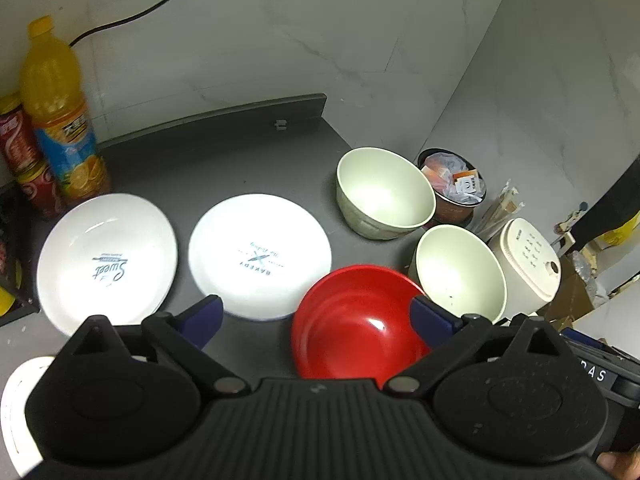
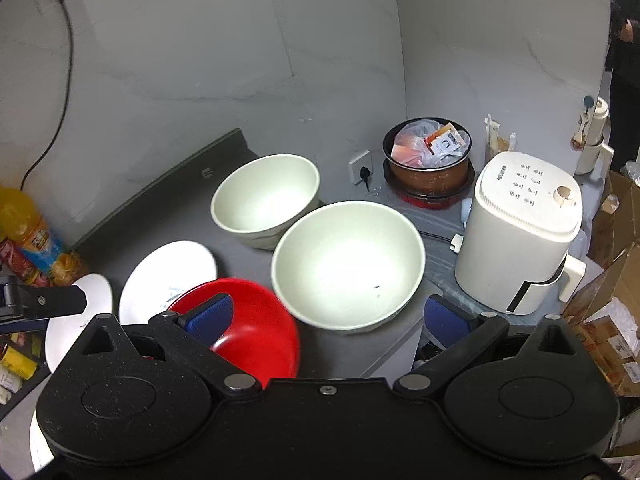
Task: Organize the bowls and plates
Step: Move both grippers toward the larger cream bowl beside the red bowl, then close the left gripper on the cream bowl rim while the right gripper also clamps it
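Observation:
On the dark grey counter [image 1: 224,160] lie two white plates, one printed "Sweet" [image 1: 106,260] at the left and one printed "Bakery" [image 1: 260,254] in the middle. A red bowl [image 1: 356,326] sits at the front, with two pale green bowls, one near [image 1: 460,272] and one far [image 1: 384,192], to its right. My left gripper [image 1: 320,318] is open above the counter, between the Bakery plate and the red bowl. My right gripper [image 2: 332,316] is open above the near green bowl [image 2: 348,264] and the red bowl [image 2: 248,328]. The far green bowl [image 2: 266,200] stands behind.
An orange juice bottle [image 1: 56,112] and red snack cans [image 1: 24,156] stand at the left back. A white appliance [image 2: 524,232] and a brown pot full of packets [image 2: 428,160] stand at the right. Cardboard boxes [image 2: 608,300] are beyond the counter's right edge. Another white dish [image 1: 20,400] shows at the lower left.

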A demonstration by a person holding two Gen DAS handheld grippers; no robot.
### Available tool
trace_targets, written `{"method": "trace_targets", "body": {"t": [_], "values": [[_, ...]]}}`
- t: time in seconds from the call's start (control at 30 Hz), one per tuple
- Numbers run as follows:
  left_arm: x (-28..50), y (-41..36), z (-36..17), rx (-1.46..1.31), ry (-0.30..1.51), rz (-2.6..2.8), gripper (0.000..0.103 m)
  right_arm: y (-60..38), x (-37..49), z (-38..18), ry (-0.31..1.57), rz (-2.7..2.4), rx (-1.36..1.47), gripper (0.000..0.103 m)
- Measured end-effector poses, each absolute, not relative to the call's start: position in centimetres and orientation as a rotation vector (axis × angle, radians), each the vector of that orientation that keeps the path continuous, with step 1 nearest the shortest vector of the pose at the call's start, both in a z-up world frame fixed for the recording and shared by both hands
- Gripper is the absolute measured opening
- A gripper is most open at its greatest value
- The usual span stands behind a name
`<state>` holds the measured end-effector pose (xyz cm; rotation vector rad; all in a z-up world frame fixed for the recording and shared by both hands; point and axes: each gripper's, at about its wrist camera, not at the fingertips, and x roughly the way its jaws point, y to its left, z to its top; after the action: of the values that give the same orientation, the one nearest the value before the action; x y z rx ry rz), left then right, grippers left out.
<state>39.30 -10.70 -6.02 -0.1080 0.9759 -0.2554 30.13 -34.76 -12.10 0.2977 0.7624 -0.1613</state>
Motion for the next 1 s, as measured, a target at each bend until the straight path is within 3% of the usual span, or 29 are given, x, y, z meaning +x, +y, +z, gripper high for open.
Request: {"method": "trace_targets", "body": {"t": [0.33, 0.6, 0.77, 1.0], "values": [[42.3, -15.8, -7.4, -0.100, 1.004, -0.247, 0.099, -38.5, 33.7, -14.1, 0.814, -0.130, 0.306, 0.097], [44.8, -19.7, -9.7, -0.088, 1.046, -0.268, 0.090, -41.4, 35.5, -16.9, 0.893, -0.129, 0.338, 0.075], [46.2, -21.8, -11.6, -0.086, 1.083, -0.292, 0.078, -42.4, 36.3, -18.7, 0.943, -0.129, 0.356, 0.066], [47.6, -24.6, -13.9, -0.051, 1.114, -0.306, 0.071, -43.7, 37.6, -21.2, 1.003, -0.111, 0.399, 0.055]]}}
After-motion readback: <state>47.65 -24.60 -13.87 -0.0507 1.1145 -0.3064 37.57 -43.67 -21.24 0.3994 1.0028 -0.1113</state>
